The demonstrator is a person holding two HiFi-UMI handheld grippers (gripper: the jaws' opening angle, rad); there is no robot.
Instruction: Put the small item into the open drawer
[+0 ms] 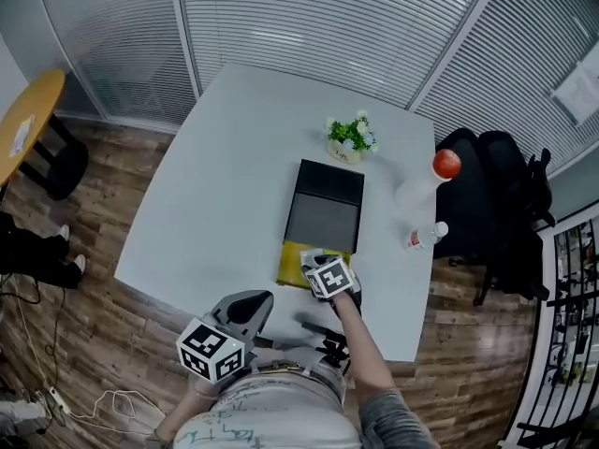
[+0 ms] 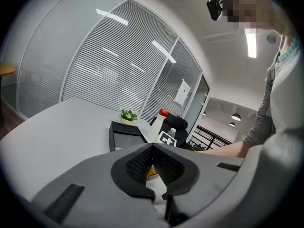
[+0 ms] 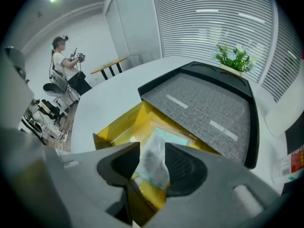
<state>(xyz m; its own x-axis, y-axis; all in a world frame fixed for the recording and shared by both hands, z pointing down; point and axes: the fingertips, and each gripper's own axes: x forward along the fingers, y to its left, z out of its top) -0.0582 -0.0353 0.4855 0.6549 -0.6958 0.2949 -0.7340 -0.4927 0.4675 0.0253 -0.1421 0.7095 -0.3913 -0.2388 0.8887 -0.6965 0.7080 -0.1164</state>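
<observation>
An office is shown: the room is walled by glass partitions hung with slatted blinds, a printed sheet is fixed to one pane, and a long strip light is set in the ceiling. A large white table is placed on a wood-look floor, with a black chair beside it and a small round wooden table nearby.

yellow drawer mostly hidden under right gripper, packet contents too blurry to tell, bottle chopped by frame edge
</observation>
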